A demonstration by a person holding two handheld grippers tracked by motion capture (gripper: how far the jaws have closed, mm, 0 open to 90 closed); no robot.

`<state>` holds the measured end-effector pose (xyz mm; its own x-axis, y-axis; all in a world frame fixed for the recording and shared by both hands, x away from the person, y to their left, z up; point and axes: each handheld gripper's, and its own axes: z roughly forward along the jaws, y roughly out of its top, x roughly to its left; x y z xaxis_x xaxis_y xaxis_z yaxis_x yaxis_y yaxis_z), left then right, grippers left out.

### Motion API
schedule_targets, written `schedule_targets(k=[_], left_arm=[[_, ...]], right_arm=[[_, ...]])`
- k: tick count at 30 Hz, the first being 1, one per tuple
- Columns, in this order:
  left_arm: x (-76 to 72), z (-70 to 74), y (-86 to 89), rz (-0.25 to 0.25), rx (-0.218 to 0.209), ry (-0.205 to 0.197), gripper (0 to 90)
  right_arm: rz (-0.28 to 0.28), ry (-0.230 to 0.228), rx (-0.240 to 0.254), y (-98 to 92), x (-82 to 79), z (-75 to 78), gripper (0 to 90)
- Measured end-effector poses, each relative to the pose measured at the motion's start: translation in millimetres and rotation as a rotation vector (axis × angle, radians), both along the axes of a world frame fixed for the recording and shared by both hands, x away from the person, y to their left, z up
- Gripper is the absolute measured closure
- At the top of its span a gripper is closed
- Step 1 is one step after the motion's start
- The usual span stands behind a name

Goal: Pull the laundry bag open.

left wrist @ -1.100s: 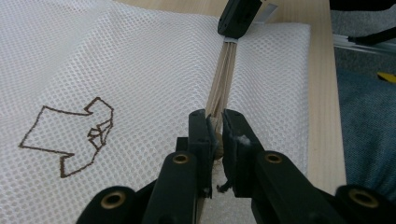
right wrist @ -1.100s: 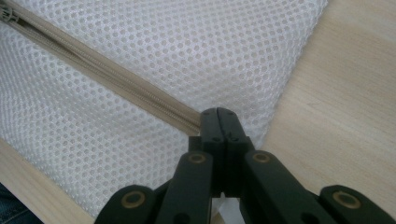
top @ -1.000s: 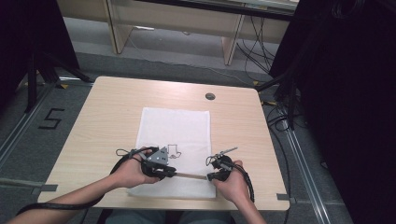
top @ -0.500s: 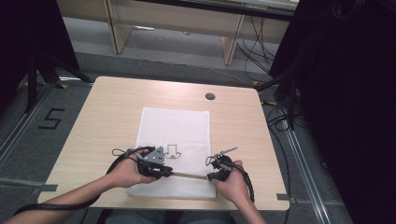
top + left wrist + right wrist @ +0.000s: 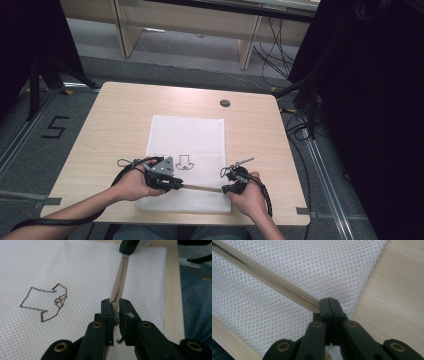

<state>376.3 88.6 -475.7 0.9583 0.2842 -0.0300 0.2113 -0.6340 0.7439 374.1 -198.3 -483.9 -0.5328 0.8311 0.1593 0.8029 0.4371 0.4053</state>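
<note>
Since a second ago our left gripper (image 5: 176, 184) has slid a little leftward along the zipper (image 5: 120, 282), away from the right gripper (image 5: 226, 188). The wooden table (image 5: 120, 115) bears the white mesh bag (image 5: 192, 135) (a small line drawing (image 5: 46, 302) marks it), lying flat near our edge. Along its near end runs the beige zipper. Our left jaws pinch its slider; our right jaws are clamped on the bag's zipper end.
</note>
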Motion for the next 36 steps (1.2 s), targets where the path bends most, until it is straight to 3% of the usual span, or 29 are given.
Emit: schedule_targets(k=[7,11,13,21,23,33,34,35,36], left_arm=[[0.1,-0.6,3.9,0.007,-0.002,0.006,82.1],[1.5,0.9,13.4,0.027,0.011,-0.004,82.1],[1.4,0.9,17.6,0.038,-0.003,0.007,82.1],[1.3,0.5,21.5,0.023,-0.009,0.001,82.1],[-0.3,0.1,22.6,0.035,-0.015,0.018,82.1],[-1.7,0.4,32.5,0.045,-0.001,0.012,82.1],[-1.8,0.2,33.2,0.049,-0.015,0.019,82.1],[-0.9,0.6,34.2,0.035,-0.004,0.002,82.1],[-2.4,0.2,34.2,0.053,-0.014,0.023,82.1]], right_arm=[[0.0,0.001,0.002,-0.3,0.2,-0.1,90.0],[0.002,0.003,0.001,-0.3,0.3,0.0,90.0],[0.0,0.003,0.001,-0.2,0.2,0.0,90.0],[-0.001,0.002,0.001,-0.1,0.1,0.0,90.0],[-0.001,0.002,0.002,-0.2,0.1,-0.1,90.0],[-0.02,0.018,-0.004,0.6,-0.7,0.7,90.0],[-0.019,0.018,-0.005,0.5,-0.6,0.7,90.0],[-0.021,0.018,-0.003,0.5,-0.6,0.6,90.0],[-0.02,0.018,-0.004,0.4,-0.7,0.7,90.0]])
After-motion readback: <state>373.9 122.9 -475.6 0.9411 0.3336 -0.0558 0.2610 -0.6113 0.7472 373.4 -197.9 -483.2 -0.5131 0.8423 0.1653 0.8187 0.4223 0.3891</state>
